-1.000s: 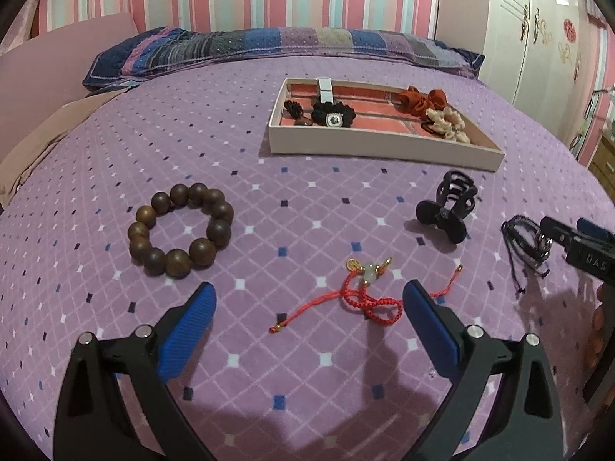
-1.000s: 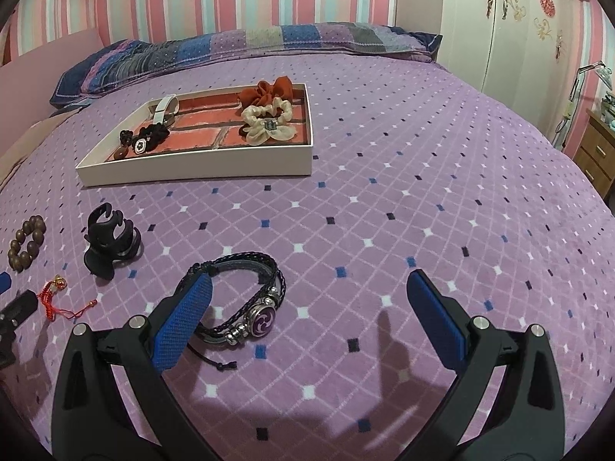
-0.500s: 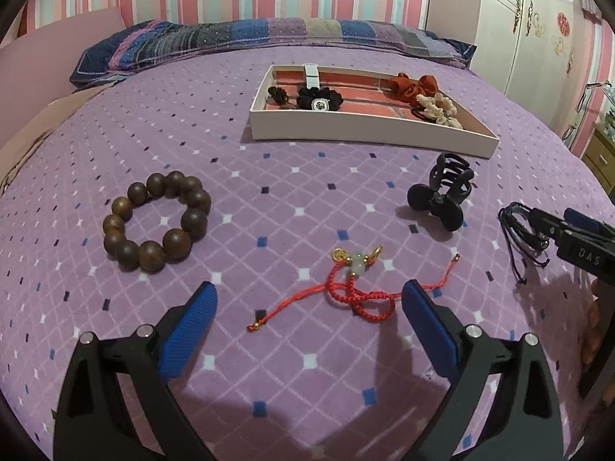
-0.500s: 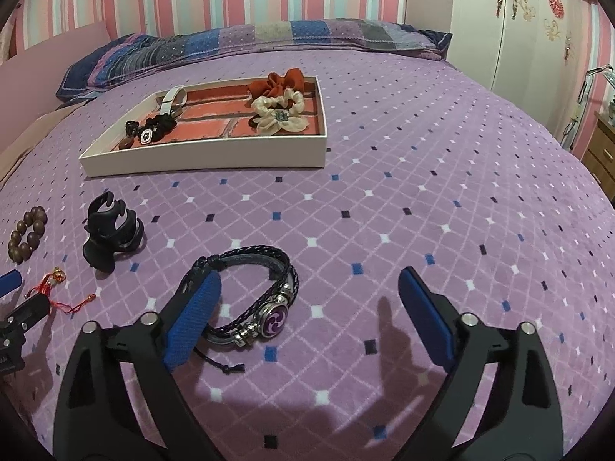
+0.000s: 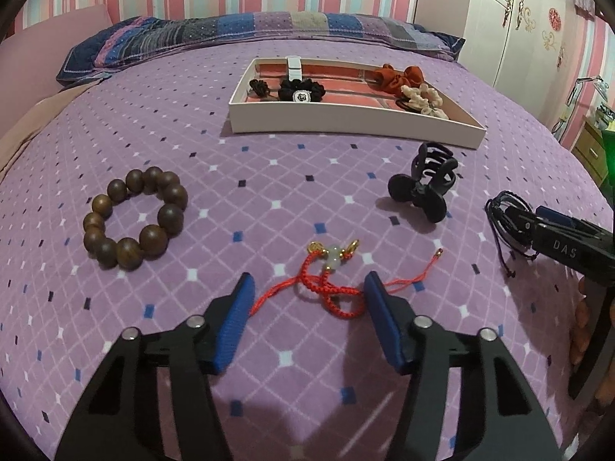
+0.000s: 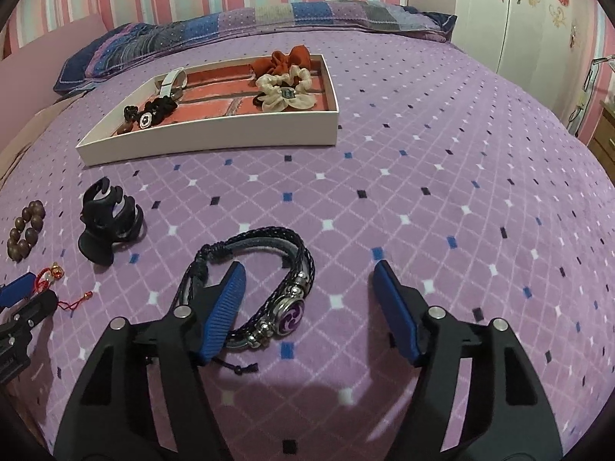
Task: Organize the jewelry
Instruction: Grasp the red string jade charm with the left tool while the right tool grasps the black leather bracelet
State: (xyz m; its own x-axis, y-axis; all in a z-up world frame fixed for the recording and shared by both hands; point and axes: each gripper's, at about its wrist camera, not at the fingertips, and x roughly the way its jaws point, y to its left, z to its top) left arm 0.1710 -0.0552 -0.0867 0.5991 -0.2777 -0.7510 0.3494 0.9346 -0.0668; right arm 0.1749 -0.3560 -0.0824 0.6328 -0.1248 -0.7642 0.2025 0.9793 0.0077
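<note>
Left claw [image 5: 307,299] gapes around the red cord bracelet [image 5: 330,288], lower centre of its view; right claw [image 6: 307,288] stands open, its left finger apparently inside the braided bracelet [image 6: 269,280]; only the right view shows its purple charm; tray [image 6: 215,134] upper left.

the right claw [image 6: 307,296] hangs open over a purple bed [image 6: 442,161], its left finger [image 6: 223,311] inside the loop of a braided bracelet [image 6: 269,288] with a purple charm. a black hair clip [image 6: 107,223] lies to the left, a bead bracelet [image 6: 25,230] and red cord [image 6: 54,280] beyond it near the left claw [image 6: 19,307]. farther back, a white tray [image 6: 215,134] holds scrunchies [image 6: 286,84].
</note>
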